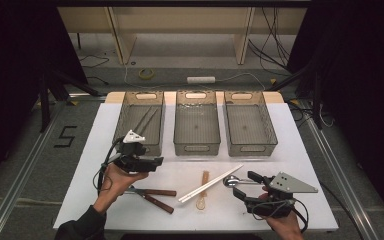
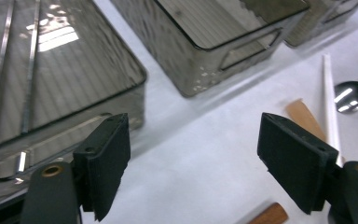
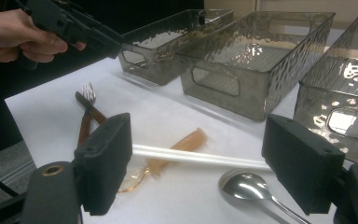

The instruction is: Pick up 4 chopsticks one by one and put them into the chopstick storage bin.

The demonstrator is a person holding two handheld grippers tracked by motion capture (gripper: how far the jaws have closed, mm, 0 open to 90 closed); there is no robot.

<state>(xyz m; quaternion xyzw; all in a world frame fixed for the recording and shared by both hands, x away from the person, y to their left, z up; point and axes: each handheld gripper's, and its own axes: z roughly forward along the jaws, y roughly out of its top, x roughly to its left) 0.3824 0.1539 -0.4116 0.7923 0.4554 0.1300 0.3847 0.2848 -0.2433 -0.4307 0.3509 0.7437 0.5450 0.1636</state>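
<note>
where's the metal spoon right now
In the high view the metal spoon lies on the white table at the right, just ahead of the right claw, its bowl beside the white chopsticks.

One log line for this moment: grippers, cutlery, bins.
left gripper: open, empty, beside left bin | right gripper: open over metal spoon | white chopsticks: on table

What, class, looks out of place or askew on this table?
Nothing is spilled or broken. The white chopsticks lie slanted across the wooden spoon, and cutlery is loose on the white board before the bins.
</note>
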